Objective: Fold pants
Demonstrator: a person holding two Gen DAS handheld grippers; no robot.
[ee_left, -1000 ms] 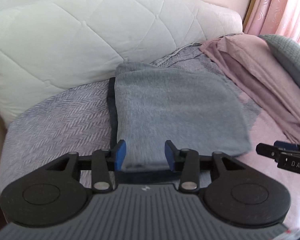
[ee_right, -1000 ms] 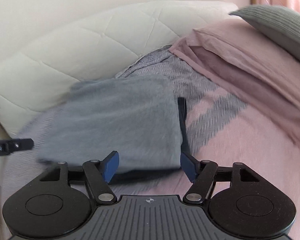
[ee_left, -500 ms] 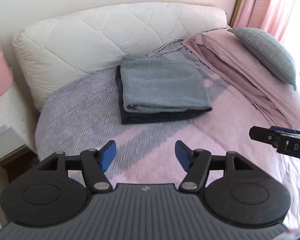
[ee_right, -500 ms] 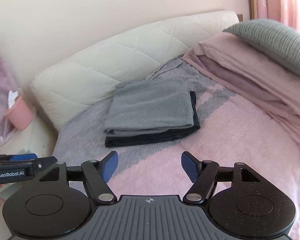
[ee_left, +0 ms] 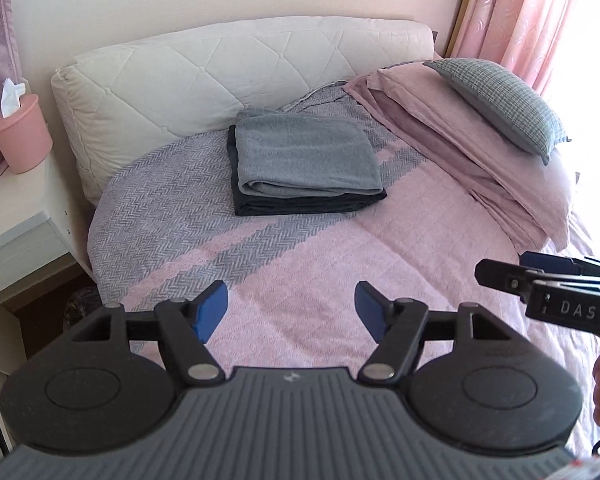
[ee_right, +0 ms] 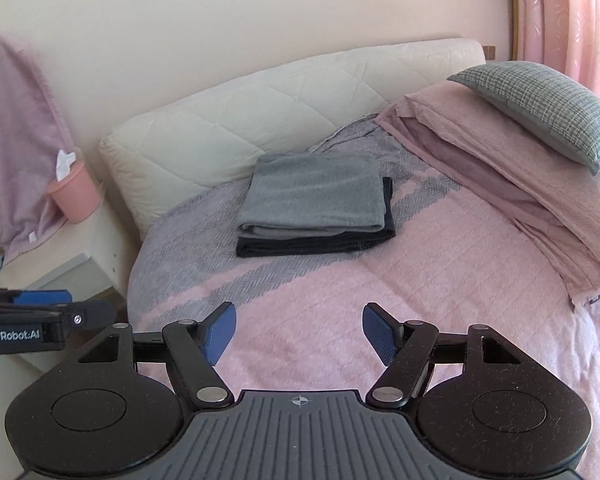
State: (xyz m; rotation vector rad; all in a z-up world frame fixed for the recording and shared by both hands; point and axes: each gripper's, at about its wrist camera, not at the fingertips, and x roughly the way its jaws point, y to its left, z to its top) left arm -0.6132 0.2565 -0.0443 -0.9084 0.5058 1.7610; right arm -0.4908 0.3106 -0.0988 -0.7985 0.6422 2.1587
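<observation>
Grey pants [ee_left: 304, 152] [ee_right: 314, 196] lie folded into a neat rectangle on top of a darker folded garment [ee_left: 300, 204] [ee_right: 312, 245], near the head of the bed. My left gripper [ee_left: 291, 312] is open and empty, hovering well back over the pink bedspread. My right gripper [ee_right: 299, 330] is likewise open and empty, far short of the stack. Each gripper shows at the edge of the other's view.
A quilted cream headboard cushion [ee_left: 236, 68] backs the bed [ee_left: 340, 272]. Folded pink bedding [ee_left: 460, 140] and a grey checked pillow [ee_left: 500, 100] lie to the right. A white nightstand [ee_left: 16, 208] with a pink tissue holder [ee_left: 20, 132] stands left. Pink curtains [ee_left: 540, 12] hang at the right.
Both grippers have pulled back from the folded pants, which they were close against a second ago. The left gripper's fingers have spread wider. The stack stays put.
</observation>
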